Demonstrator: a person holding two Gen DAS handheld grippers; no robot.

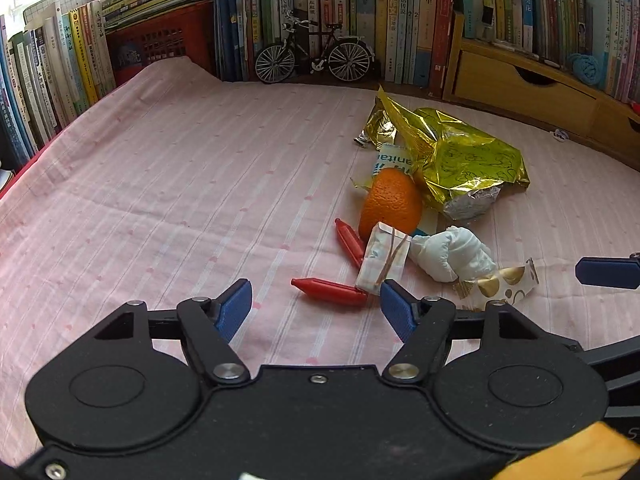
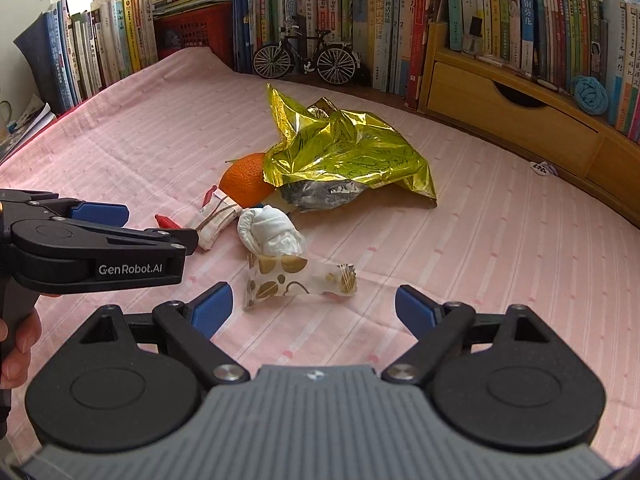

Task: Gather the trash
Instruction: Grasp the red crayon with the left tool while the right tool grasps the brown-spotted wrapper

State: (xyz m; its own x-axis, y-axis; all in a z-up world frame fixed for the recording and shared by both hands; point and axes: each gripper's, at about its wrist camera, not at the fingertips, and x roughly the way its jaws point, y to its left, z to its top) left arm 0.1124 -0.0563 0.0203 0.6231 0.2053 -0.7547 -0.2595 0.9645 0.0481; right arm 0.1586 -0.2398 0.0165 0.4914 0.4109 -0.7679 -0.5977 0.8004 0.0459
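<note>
A heap of trash lies on the pink striped cloth (image 1: 160, 184). It holds a crumpled gold foil bag (image 1: 460, 160) (image 2: 344, 156), an orange (image 1: 390, 204) (image 2: 246, 180), a white tissue wad (image 1: 452, 254) (image 2: 272, 232), a small folded paper packet (image 1: 382, 258) (image 2: 216, 216), a gold-dotted clear wrapper (image 1: 500, 282) (image 2: 296, 278) and two red plastic pieces (image 1: 330, 290). My left gripper (image 1: 316, 310) is open just short of the near red piece. My right gripper (image 2: 314, 312) is open just short of the dotted wrapper.
Books (image 1: 360, 12) line the back and left. A model bicycle (image 1: 316, 54) stands before them. A wooden drawer unit (image 2: 520, 112) sits at the right, a red crate (image 1: 168, 40) at back left. A hand (image 2: 16, 344) holds the left gripper's handle.
</note>
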